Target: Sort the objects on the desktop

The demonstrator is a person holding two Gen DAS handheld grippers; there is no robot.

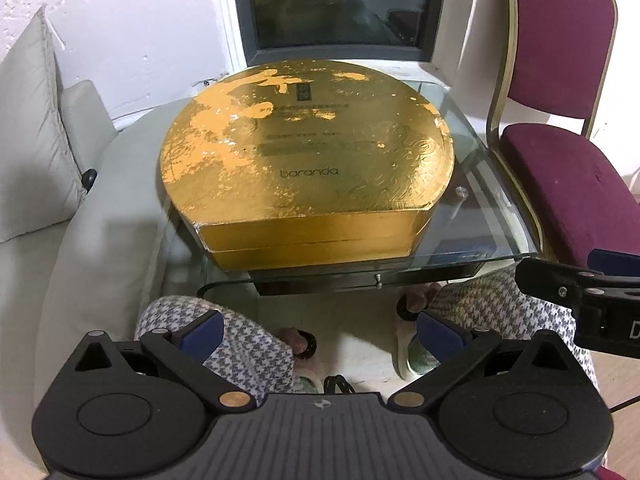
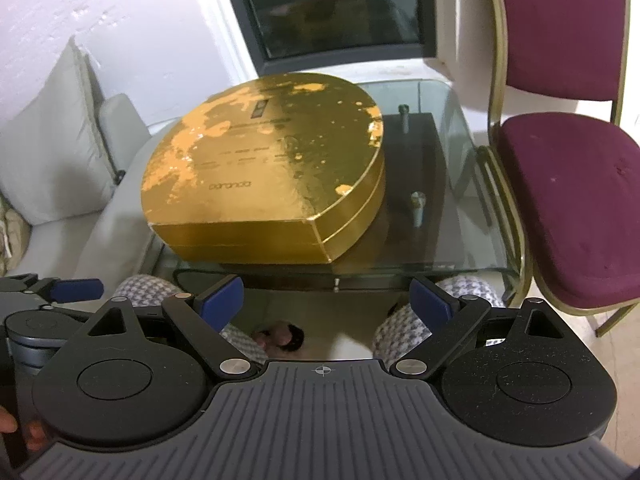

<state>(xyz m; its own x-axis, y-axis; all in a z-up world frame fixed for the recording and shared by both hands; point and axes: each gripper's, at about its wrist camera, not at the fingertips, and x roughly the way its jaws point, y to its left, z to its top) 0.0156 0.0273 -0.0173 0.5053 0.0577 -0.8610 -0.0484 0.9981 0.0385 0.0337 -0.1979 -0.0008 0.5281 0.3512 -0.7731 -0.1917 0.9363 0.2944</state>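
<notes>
A large round gold box (image 1: 304,160) with a flat front side and a worn lid lies shut on the glass table (image 1: 480,184). The right wrist view shows the same gold box (image 2: 264,176) on the glass table (image 2: 452,200). My left gripper (image 1: 320,334) hangs open before the table's near edge, above a person's knees, nothing between its blue pads. My right gripper (image 2: 326,306) is open too, at the same distance from the box, empty. The right gripper's tip (image 1: 576,284) shows at the left view's right edge, and the left gripper's tip (image 2: 60,290) at the right view's left edge.
A maroon chair (image 2: 568,184) with a gold frame stands right of the table. A grey sofa with a cushion (image 1: 28,152) lies to the left. A dark window (image 1: 340,4) is behind. A person's houndstooth trouser legs (image 1: 248,344) and sandalled feet are below the grippers.
</notes>
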